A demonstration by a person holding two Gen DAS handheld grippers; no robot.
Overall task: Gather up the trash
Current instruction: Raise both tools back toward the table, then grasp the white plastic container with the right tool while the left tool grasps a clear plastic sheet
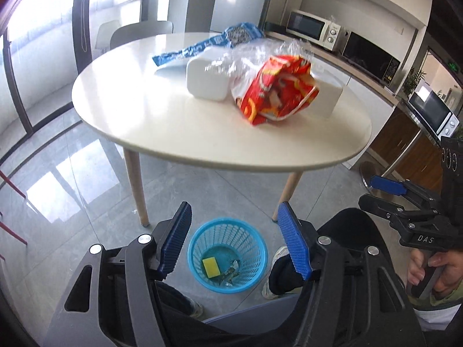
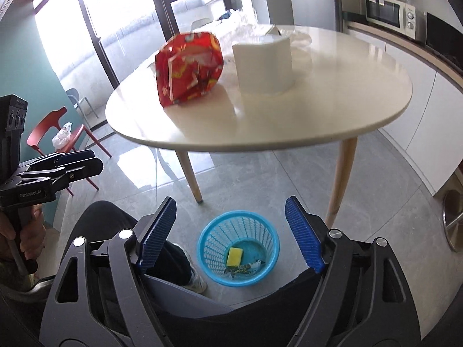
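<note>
Left wrist view looks down over the left gripper (image 1: 234, 219), whose two blue ribbed fingers (image 1: 176, 238) stand wide apart with nothing between them. Below and between them, on the grey tiled floor (image 1: 86, 179), stands a blue plastic basket (image 1: 227, 253); inside it lie a yellow sponge (image 1: 210, 266) and some small crumpled wrappers (image 1: 231, 271). Above is a white round table (image 1: 162, 115) on wooden legs. On the table lies a red and orange snack bag (image 1: 279, 89), crumpled, near the front edge. Just behind it is a clear plastic bag (image 1: 254, 55), and beside that a white container (image 1: 207, 79). A blue printed wrapper (image 1: 208, 43) lies further back on the table. At the right side of this view the right gripper (image 1: 376, 190) is seen from the side, held by a hand (image 1: 434, 266), and its jaws look also apart. In the right wrist view the right gripper points down toward the same basket, with its blue fingers (image 2: 303, 234) spread wide and empty; the snack bag and a white roll of paper (image 2: 263, 60) stand on the table, close to each other. A red chair (image 2: 62, 136) stands at the left, well apart from the table.
</note>
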